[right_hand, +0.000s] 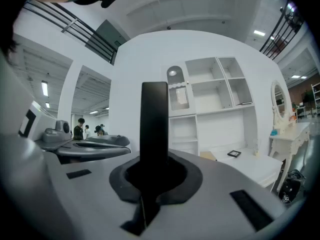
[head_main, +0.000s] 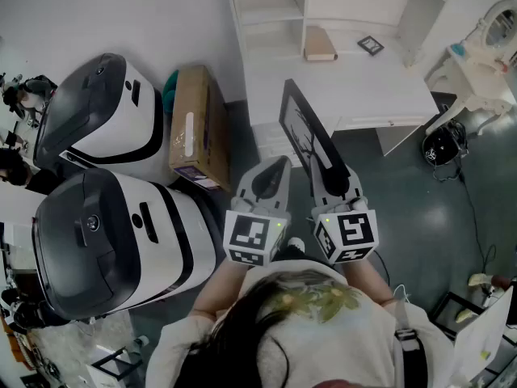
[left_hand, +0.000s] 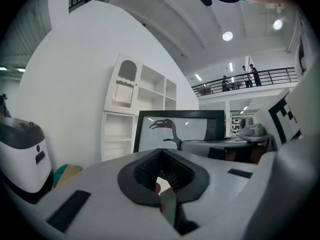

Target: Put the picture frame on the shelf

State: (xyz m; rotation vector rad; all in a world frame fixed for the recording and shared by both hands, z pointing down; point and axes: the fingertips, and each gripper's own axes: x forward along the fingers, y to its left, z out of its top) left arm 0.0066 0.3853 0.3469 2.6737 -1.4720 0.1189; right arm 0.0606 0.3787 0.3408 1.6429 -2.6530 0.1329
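White shelf unit [head_main: 275,10] fills the far wall, its open compartments rising above a broad white desk top [head_main: 355,87]. On that desk top lie a small dark frame [head_main: 371,44] and, well apart from it, a tan box [head_main: 320,44]. On the dark floor [head_main: 436,217] to the left stand two bulky white-and-black machines [head_main: 105,115], with a cardboard box [head_main: 194,124] wedged beside the upper one.

A person stands short of the desk with both tools held out side by side. The right gripper [head_main: 329,172] has its jaws clamped on the lower edge of the picture frame [head_main: 303,132], which stands up out of them in the air, not yet on any shelf. In the right gripper view, the frame [right_hand: 154,119] shows edge-on as a black upright bar rising from between that gripper's [right_hand: 154,169] dark pads.

The left gripper [head_main: 273,172] sits just beside it with its jaws drawn together on nothing. In the left gripper view, past that gripper's [left_hand: 161,156] closed tips, the frame's [left_hand: 180,129] face shows a dark bird on a pale ground
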